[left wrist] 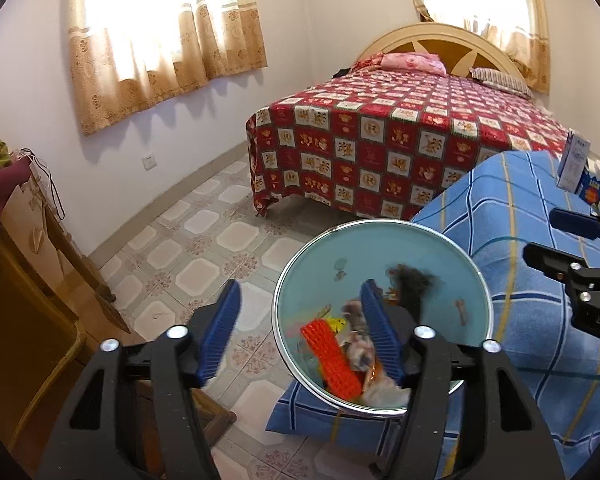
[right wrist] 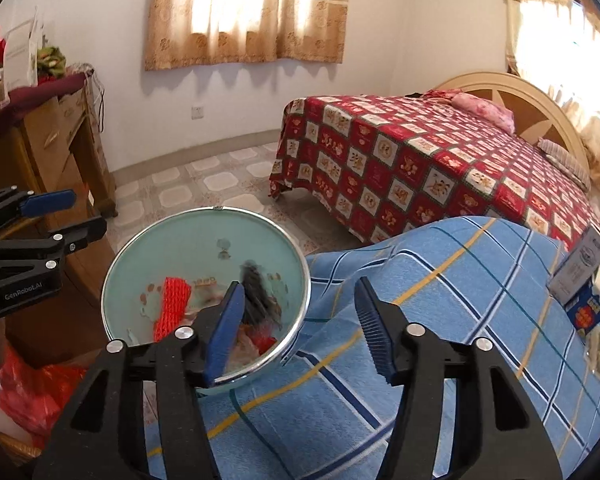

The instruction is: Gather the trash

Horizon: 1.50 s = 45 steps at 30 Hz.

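Observation:
A teal bowl with a metal rim (left wrist: pixel 428 240) sits on the edge of a blue checked cloth (left wrist: pixel 532 320). It holds trash: an orange-red mesh piece (left wrist: pixel 332 360), a dark clump (left wrist: pixel 414 284) and crumpled scraps. My left gripper (left wrist: pixel 300 332) is open and empty, its right finger over the bowl. The bowl also shows in the right wrist view (right wrist: pixel 204 240), with the orange-red mesh piece (right wrist: pixel 174 304) and dark clump (right wrist: pixel 258 292) inside. My right gripper (right wrist: pixel 296 328) is open and empty, straddling the bowl's right rim.
A bed with a red patterned cover (left wrist: pixel 380 144) stands behind. A wooden cabinet (right wrist: pixel 56 148) stands at left. Boxes (right wrist: pixel 580 284) lie on the cloth's right side. A red plastic bag (right wrist: pixel 32 392) lies on the floor at left. The floor is tiled (left wrist: pixel 204 240).

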Tool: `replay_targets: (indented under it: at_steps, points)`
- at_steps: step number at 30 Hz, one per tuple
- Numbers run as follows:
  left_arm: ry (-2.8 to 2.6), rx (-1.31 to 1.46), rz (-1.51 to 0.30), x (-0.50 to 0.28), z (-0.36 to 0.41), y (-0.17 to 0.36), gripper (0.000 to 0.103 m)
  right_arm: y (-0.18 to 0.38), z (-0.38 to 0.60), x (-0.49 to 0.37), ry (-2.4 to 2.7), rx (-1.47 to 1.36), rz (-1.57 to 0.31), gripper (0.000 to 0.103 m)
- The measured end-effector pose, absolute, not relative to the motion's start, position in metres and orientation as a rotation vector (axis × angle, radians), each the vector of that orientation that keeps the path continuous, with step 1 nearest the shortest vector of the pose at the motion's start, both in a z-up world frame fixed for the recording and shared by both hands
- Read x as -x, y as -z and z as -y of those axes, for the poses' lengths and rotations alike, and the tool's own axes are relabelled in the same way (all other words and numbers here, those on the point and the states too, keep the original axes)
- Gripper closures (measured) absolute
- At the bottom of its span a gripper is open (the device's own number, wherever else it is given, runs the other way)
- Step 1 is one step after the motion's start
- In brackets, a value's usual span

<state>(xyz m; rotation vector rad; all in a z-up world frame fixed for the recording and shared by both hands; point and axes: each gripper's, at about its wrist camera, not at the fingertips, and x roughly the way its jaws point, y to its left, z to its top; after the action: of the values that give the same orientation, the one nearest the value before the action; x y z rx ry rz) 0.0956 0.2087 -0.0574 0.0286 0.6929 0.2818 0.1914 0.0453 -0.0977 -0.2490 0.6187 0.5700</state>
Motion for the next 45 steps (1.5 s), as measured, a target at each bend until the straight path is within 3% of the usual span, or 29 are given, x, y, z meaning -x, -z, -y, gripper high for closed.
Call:
replay_targets:
  at_steps: [6, 12, 45]
  points:
    - [-0.28, -0.026, -0.604, -0.077, -0.197, 0.028, 0.012, 0.075, -0.013, -0.167, -0.502, 0.185, -0.551, 0.033]
    - [-0.282, -0.014, -0.508, -0.058, -0.186, -0.002, 0.008, 0.052, 0.019, -0.141, -0.442, 0.137, -0.457, 0.027]
    - [-0.281, -0.032, -0.479, -0.049, -0.174, -0.015, 0.006, 0.027, 0.058, -0.127, -0.398, 0.091, -0.415, 0.024]
